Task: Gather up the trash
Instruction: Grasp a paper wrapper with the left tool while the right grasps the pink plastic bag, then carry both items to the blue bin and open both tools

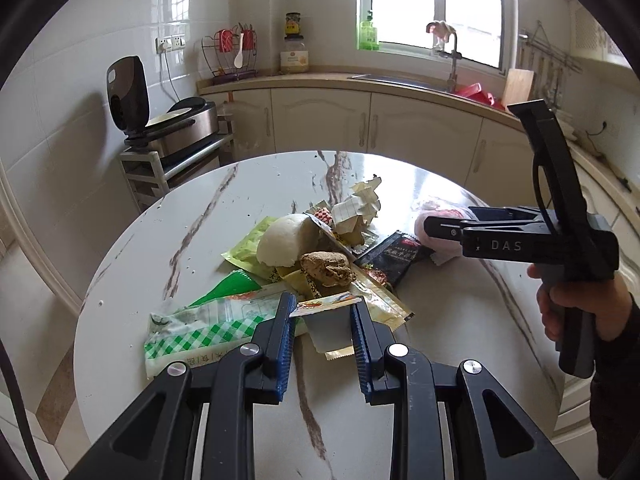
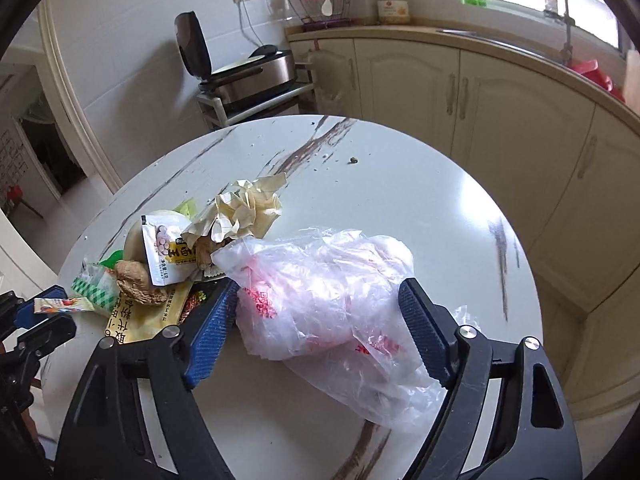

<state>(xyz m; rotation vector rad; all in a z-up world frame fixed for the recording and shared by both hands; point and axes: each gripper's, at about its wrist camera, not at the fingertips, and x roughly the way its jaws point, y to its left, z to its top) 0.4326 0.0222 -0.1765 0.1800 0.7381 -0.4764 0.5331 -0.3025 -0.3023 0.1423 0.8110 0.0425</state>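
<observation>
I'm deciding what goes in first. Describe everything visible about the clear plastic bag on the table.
The plastic bag is thin, see-through and heavily crumpled, with red printing showing through its folds. It lies slumped on the white marble-look table, beside the heap of wrappers and food scraps. The right claw straddles it with its jaws wide, the left blue pad at the bag's edge, the right pad not clearly pressing it. What is inside cannot be told.

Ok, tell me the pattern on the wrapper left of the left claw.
Green-and-white check on the wrapper; clearest in the left wrist view.
</observation>
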